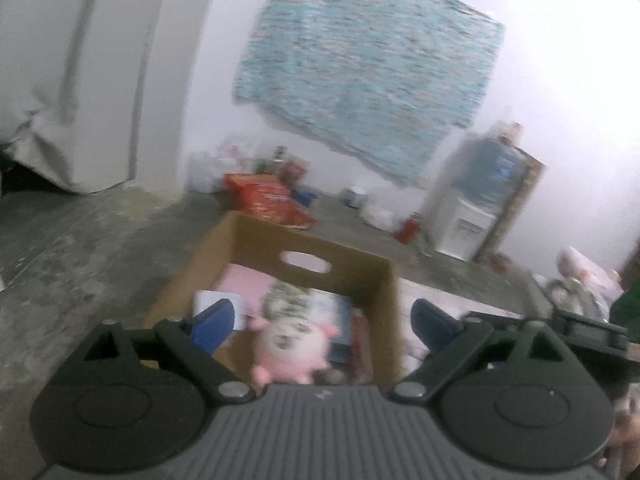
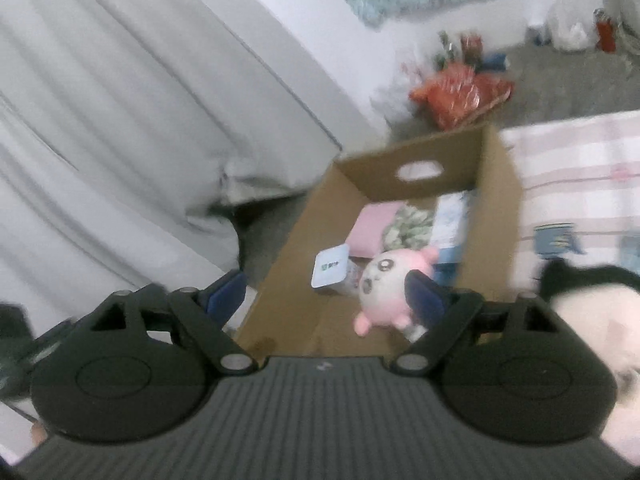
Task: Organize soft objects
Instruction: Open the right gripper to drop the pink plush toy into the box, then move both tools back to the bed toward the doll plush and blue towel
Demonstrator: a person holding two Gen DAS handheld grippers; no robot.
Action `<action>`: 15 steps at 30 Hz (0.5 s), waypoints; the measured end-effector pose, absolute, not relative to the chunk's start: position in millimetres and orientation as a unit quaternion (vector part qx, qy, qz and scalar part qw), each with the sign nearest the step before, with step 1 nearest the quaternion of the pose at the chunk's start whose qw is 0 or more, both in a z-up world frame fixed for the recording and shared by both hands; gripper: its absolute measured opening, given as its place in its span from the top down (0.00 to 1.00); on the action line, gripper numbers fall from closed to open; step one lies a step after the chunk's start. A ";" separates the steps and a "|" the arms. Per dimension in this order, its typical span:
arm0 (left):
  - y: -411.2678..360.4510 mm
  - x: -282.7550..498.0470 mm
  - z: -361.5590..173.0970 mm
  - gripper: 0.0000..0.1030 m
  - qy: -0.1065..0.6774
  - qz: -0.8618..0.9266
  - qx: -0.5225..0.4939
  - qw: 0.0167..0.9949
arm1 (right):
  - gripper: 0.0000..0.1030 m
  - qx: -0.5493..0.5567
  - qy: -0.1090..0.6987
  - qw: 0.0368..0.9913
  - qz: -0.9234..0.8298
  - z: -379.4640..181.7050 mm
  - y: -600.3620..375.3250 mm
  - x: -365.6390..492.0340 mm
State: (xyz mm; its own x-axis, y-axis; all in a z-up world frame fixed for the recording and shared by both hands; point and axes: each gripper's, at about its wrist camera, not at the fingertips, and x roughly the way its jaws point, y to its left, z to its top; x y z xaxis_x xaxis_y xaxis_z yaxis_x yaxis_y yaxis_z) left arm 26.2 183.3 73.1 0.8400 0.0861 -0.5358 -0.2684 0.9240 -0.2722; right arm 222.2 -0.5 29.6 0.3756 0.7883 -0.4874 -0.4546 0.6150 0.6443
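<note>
A pink round plush toy [image 1: 290, 350] with a white face lies inside an open cardboard box [image 1: 256, 240]; it also shows in the right wrist view [image 2: 386, 286], as does the box [image 2: 498, 184]. Under it lie a pink folded cloth [image 1: 246, 284], a green patterned soft item [image 2: 408, 226] and a white-blue packet [image 2: 330, 270]. My left gripper [image 1: 322, 322] is open and empty above the box, the plush between its blue fingers. My right gripper [image 2: 326, 294] is open and empty over the box's near edge. A black and white plush [image 2: 592, 312] lies at the right.
The box stands on a grey concrete floor [image 1: 80, 240] beside a bed with a pink striped sheet [image 2: 580, 168]. Red snack bags [image 1: 268, 198], bottles and a water dispenser [image 1: 476, 200] stand by the wall. A white curtain [image 2: 120, 120] hangs at the left.
</note>
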 end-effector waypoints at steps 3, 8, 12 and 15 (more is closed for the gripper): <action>149.6 27.5 73.5 0.05 0.276 0.051 -0.152 0.948 | 0.13 0.217 0.371 0.821 0.377 42.6 -60.1 185.9; 92.9 36.8 58.5 0.03 0.300 -0.012 -0.133 0.944 | 0.13 0.230 0.339 0.851 0.328 42.6 -149.7 126.9; 45.3 53.8 37.4 0.03 0.345 -0.053 -0.098 0.932 | 0.13 0.253 0.326 0.868 0.276 18.8 -204.0 82.6; 16.4 68.8 27.5 0.03 0.369 -0.076 -0.082 0.923 | 0.13 0.274 0.319 0.879 0.224 -4.5 -237.3 54.9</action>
